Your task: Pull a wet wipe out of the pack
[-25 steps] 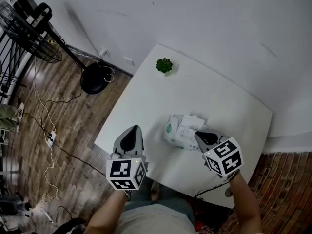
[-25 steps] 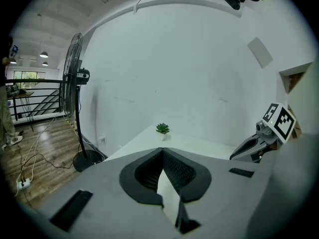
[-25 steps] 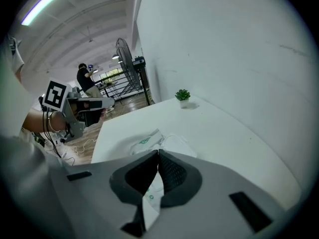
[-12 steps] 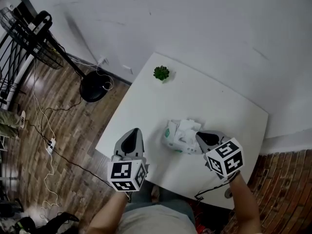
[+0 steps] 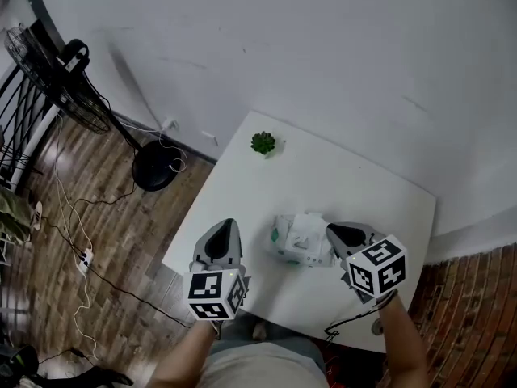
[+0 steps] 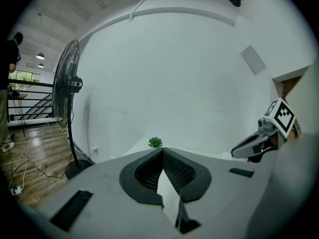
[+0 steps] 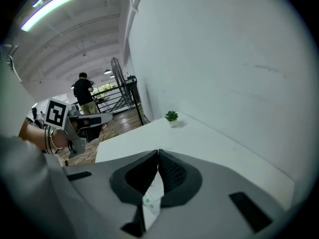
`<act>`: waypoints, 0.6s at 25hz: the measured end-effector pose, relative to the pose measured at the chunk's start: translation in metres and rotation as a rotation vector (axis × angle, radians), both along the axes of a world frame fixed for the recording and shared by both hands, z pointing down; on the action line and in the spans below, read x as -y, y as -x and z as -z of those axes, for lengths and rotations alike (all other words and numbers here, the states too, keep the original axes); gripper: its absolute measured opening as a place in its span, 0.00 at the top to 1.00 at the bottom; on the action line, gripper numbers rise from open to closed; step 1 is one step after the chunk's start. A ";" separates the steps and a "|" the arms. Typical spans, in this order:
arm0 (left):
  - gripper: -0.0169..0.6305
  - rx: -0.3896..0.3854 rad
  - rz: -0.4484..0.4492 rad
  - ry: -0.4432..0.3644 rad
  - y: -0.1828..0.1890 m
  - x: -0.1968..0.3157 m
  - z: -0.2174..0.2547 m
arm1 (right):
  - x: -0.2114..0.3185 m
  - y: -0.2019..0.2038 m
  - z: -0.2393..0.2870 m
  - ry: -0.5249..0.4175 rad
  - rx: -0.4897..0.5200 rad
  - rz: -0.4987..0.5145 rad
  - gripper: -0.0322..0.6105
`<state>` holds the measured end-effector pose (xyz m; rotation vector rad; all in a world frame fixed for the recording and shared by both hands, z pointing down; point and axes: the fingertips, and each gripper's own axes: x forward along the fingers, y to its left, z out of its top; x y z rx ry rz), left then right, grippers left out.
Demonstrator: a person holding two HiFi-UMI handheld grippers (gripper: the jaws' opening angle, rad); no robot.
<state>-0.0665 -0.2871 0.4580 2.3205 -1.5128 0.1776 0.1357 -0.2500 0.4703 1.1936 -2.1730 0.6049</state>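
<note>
The wet wipe pack [image 5: 289,242], white with green print, lies on the white table [image 5: 323,176] near its front edge. A crumpled white wipe [image 5: 307,228] sticks up from its top. My right gripper [image 5: 334,233] is shut, its tip right beside the pack's right side. In the right gripper view its jaws [image 7: 158,152] meet, and the pack's green print [image 7: 151,200] shows in the gap beneath them. My left gripper [image 5: 224,229] hovers to the left of the pack, apart from it. Its jaws [image 6: 162,150] are shut with nothing between them.
A small green succulent [image 5: 262,143] stands at the table's far left corner. A floor fan [image 5: 56,79] with a round black base [image 5: 153,153] and cables occupy the wooden floor on the left. A person [image 7: 83,93] stands far off by a railing.
The head camera has tilted, so everything sits lower in view. The wipe on the pack looks more bunched. Both grippers keep their places beside the pack.
</note>
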 end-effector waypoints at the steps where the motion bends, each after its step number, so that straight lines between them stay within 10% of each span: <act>1: 0.97 -0.003 -0.006 -0.007 -0.002 0.002 0.004 | 0.001 -0.001 0.007 -0.017 0.009 -0.018 0.94; 15: 0.97 -0.044 -0.159 -0.140 -0.058 0.033 0.063 | -0.011 -0.077 0.103 -0.408 0.106 -0.561 0.94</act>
